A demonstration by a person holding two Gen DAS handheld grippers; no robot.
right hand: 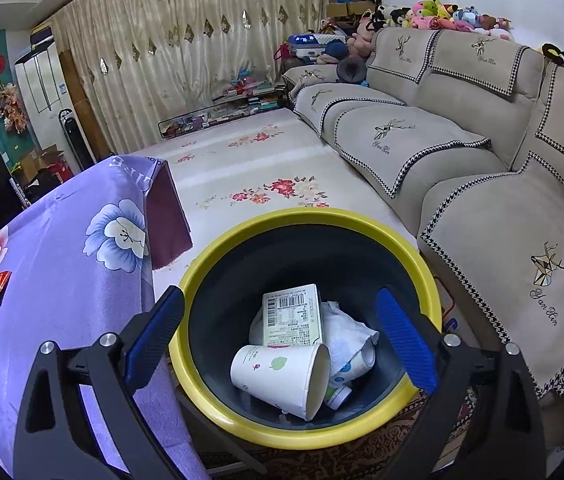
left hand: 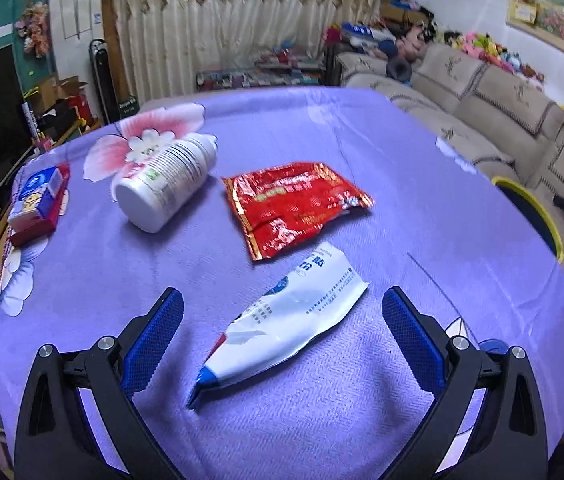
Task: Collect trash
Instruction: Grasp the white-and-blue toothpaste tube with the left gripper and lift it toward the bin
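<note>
Trash lies scattered on the purple floral-clothed surface (left hand: 322,152) under my left claw (left hand: 282,304): nearest is a crumpled white and blue wrapper (left hand: 282,320) with printed text, flattened and creased, lying between the two spread blue fingers (left hand: 162,332) without touching either, so I see that claw wide open and holding nothing. Just beyond the wrapper sits a wrinkled red foil packet (left hand: 294,208) with gold edges, lying flat. To its left a white plastic bottle (left hand: 166,180) rests on its side, base toward me, its label covered in fine print. At the far left edge of the surface I see a small blue and white box (left hand: 38,196) stacked on a red box (left hand: 48,216). My right claw (right hand: 282,320) hangs over a dark bin (right hand: 310,240) with a yellow rim, standing on the floor just beside the cloth-draped surface; its fingers are spread wide too and grip nothing. Inside the bin I can make out a white paper cup (right hand: 282,376) on its side with its mouth facing right, a pale carton (right hand: 292,316) with a barcode leaning above it, crumpled white tissue (right hand: 346,332), and a small white container (right hand: 338,396) partly hidden beneath the cup.
</note>
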